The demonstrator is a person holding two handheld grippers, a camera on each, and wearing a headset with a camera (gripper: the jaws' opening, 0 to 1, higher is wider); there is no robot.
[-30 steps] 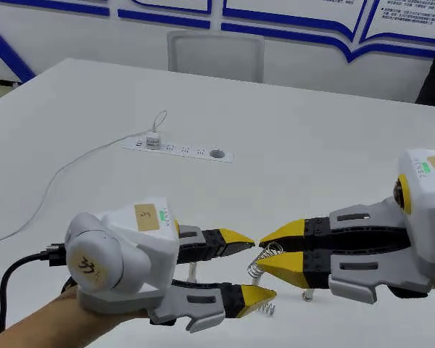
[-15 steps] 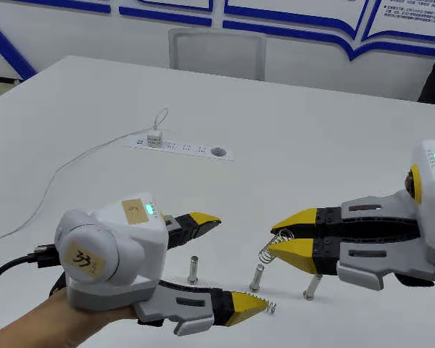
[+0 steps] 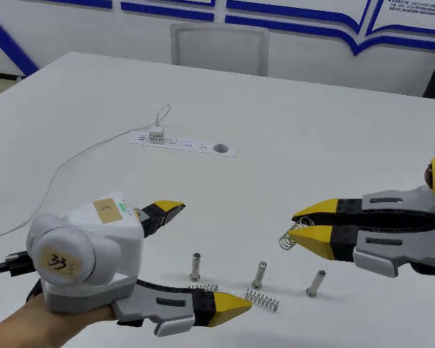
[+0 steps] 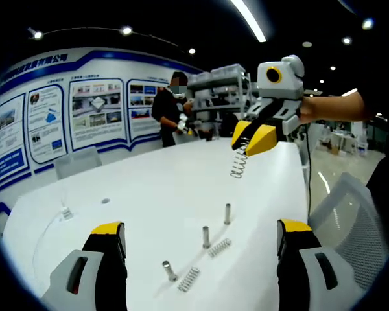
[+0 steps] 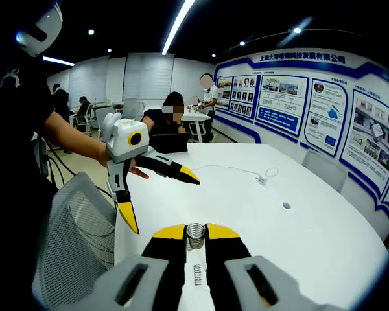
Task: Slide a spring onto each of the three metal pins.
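Three short metal pins point(image 3: 196, 264) point(image 3: 259, 274) point(image 3: 316, 283) stand bare in a row on the white table. Two loose springs lie just in front of them point(image 3: 261, 299) point(image 3: 203, 288). My left gripper point(image 3: 203, 257) is wide open at the lower left, its jaws spanning the left pin, with nothing held. My right gripper point(image 3: 301, 225) hovers at the right above the pins, shut on a spring point(image 3: 290, 236) that hangs from its tips. In the right gripper view that spring point(image 5: 195, 234) sits end-on between the jaws. From the left gripper view the held spring point(image 4: 238, 165) dangles above the pins point(image 4: 206, 236).
A white power strip point(image 3: 181, 147) with a plugged charger point(image 3: 156, 135) and white cable lies farther back on the table. A grey chair point(image 3: 219, 47) stands at the far edge. People stand in the room behind.
My left gripper has opened wider and drawn back to the left. My right gripper has pulled away to the right with the spring, so the tips stand apart and all three pins show.
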